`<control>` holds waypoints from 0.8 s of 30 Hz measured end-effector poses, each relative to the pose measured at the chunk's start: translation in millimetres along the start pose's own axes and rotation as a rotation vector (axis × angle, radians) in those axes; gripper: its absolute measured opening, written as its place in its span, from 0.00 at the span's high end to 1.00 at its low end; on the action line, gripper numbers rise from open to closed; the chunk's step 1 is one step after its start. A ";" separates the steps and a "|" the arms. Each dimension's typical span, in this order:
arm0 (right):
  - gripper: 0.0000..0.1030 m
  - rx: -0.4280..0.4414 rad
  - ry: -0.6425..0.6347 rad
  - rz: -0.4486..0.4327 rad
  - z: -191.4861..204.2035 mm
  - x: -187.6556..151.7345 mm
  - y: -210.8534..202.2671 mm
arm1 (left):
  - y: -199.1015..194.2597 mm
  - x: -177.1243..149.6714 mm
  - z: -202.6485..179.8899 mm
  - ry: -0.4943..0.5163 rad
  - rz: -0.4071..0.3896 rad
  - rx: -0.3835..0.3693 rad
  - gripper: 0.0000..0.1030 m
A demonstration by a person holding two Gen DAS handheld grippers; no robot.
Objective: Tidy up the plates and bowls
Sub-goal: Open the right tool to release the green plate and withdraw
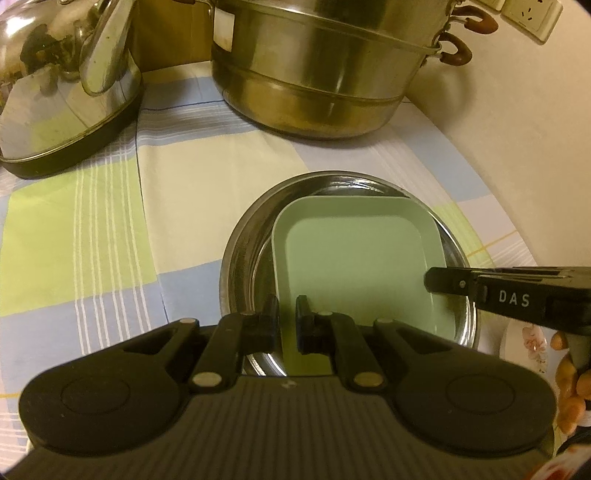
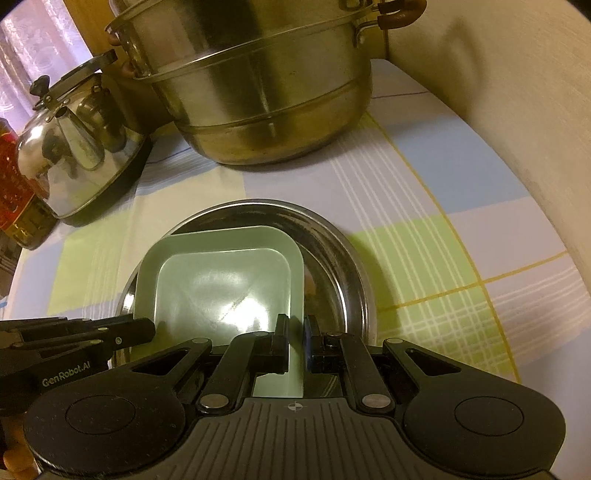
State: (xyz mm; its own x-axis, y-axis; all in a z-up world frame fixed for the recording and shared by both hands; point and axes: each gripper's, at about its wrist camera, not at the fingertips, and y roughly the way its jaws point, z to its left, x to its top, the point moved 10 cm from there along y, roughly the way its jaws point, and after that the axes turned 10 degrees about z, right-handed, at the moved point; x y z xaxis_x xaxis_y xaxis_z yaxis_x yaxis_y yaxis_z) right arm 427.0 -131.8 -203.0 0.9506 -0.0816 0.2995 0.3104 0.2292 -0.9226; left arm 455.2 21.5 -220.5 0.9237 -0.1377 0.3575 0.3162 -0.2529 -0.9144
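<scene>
A pale green square plate (image 1: 354, 258) sat inside a round steel bowl (image 1: 240, 251) on the checked tablecloth (image 1: 110, 221), with the left gripper (image 1: 287, 317) nearly closed across its rim at six o'clock and the right gripper (image 2: 295, 334) pinching its right edge. The plate looked light, stiff and slick, best held by that raised rim. Only the right wrist view showed the kettle's (image 2: 77, 147) spout and a red jar (image 2: 14, 192) at nine o'clock; only the left showed a wall socket (image 1: 532, 16).

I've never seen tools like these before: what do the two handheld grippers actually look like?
Both are matte black plastic. The left gripper and right gripper each have a ribbed grey-black body, two round side discs, silver pivot pins and slim flat fingers. White lettering reads "DAS" and "GenRobot.AI". No cables show.
</scene>
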 end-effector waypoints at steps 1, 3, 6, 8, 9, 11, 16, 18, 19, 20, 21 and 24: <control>0.92 0.000 0.001 0.003 -0.1 0.5 0.5 | 0.5 0.5 0.0 0.000 -0.002 0.003 0.91; 0.92 -0.005 0.007 0.003 -0.4 0.9 0.5 | 0.5 1.5 0.1 0.007 -0.011 0.016 0.90; 0.92 -0.015 0.003 -0.008 -1.0 0.1 -2.3 | -0.6 2.1 0.3 0.008 -0.015 0.023 0.88; 0.92 -0.021 -0.005 -0.014 -0.5 -0.2 -4.7 | -2.4 2.3 0.0 0.008 -0.020 0.020 0.88; 0.92 -0.022 -0.008 -0.018 -0.1 0.2 -5.9 | -3.9 2.5 -0.1 0.006 -0.023 0.020 0.88; 0.92 -0.014 -0.011 -0.030 0.6 1.0 -9.6 | -6.9 3.0 -0.3 0.005 -0.029 0.018 0.88; 0.92 0.003 -0.014 -0.059 4.7 -1.3 -26.1 | -25.2 3.1 -4.7 0.001 -0.062 0.006 0.88; 0.91 0.016 -0.014 -0.075 6.4 -3.8 -36.2 | -36.4 1.7 -7.1 0.002 -0.082 0.003 0.88; 0.91 0.024 -0.014 -0.082 7.3 -5.4 -41.7 | -42.4 0.3 -8.2 0.002 -0.092 0.001 0.87; 0.91 0.034 -0.014 -0.090 8.6 -7.0 -47.1 | -48.2 -1.3 -9.1 0.000 -0.099 0.001 0.87; 0.90 0.044 -0.013 -0.097 9.8 -9.1 -53.2 | -54.6 -3.5 -8.9 -0.003 -0.107 0.002 0.87; 0.79 0.074 -0.007 -0.119 11.8 -16.4 -70.8 | -74.0 -12.5 -5.9 -0.019 -0.130 0.002 0.87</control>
State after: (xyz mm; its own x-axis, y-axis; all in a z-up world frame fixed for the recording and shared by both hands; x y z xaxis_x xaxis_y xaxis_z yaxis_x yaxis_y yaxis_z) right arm 389.6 -135.2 -139.7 0.9068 -0.1063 0.4079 0.4207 0.2892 -0.8599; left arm 419.0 36.3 -156.2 0.8787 -0.0860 0.4696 0.4340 -0.2660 -0.8608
